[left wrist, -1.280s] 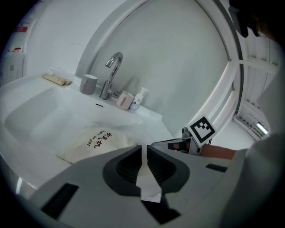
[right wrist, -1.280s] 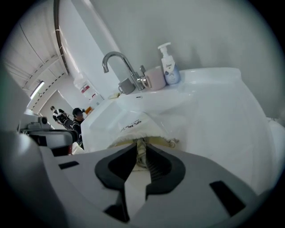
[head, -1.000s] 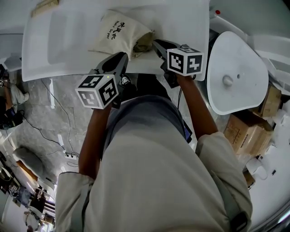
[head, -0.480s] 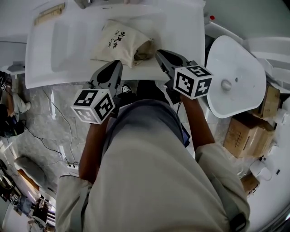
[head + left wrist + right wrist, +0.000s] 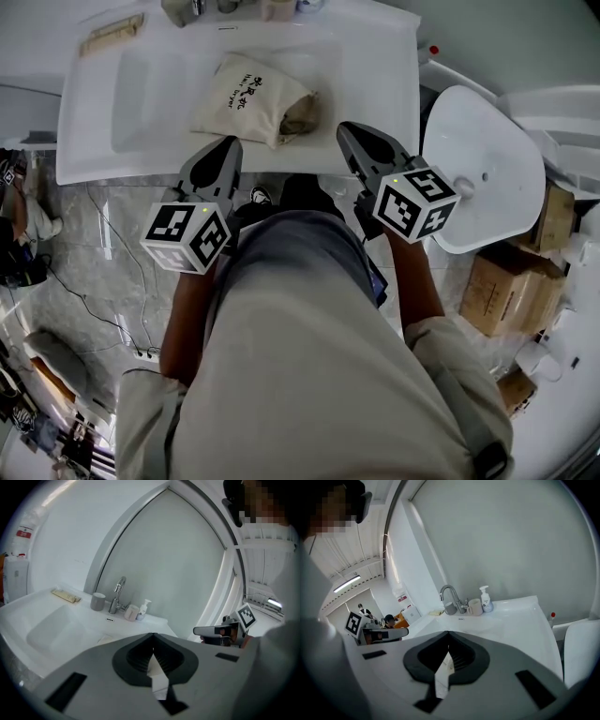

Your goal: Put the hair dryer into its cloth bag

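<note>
Head view: cloth bag [image 5: 251, 101] bulging on worktop [image 5: 375, 56], dryer likely inside. Left gripper [image 5: 223, 148], right gripper [image 5: 351, 134] held clear; fingers closed, empty, right's just shut.

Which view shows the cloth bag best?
The head view: the whole cloth bag lies on the sink, print and open mouth visible. The left gripper view catches only a pale corner; the right gripper view, nothing.

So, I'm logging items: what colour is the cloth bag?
Cream bag with black lettering, clearest in the head view.
</note>
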### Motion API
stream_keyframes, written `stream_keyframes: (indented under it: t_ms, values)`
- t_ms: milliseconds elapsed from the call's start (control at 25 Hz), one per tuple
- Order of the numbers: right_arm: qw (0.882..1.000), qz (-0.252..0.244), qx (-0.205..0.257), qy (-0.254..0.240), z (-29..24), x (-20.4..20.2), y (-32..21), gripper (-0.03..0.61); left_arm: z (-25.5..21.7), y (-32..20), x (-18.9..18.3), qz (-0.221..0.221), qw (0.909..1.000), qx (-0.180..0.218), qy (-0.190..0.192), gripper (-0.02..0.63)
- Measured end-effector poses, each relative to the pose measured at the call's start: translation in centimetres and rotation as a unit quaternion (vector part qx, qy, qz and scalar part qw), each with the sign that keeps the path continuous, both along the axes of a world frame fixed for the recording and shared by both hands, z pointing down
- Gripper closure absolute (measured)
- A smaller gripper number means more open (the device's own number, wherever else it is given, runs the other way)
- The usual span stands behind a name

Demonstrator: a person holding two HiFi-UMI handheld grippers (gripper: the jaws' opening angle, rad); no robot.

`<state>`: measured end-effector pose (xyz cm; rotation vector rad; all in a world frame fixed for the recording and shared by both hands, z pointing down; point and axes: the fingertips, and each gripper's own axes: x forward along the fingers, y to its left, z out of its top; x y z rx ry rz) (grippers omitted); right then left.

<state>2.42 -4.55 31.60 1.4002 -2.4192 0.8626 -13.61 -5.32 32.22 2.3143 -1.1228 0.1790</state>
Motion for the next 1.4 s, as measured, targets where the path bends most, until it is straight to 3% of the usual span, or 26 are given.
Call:
stream_keyframes:
  t_ms: [480, 1400]
  values:
    - [1.000, -0.004, 0.021, 0.003, -1.8, -0.3, 3.3, 0.569, -1.4, 1.2, -2.0, -0.033, 0.9993, 0.015, -0.008, 0.607]
    - [0.999, -0.006, 0.008, 0.044, -0.8, -0.5, 4.4, 0.571, -0.1, 3.2, -1.7, -0.005, 0.9998, -0.004, -0.017, 0.610]
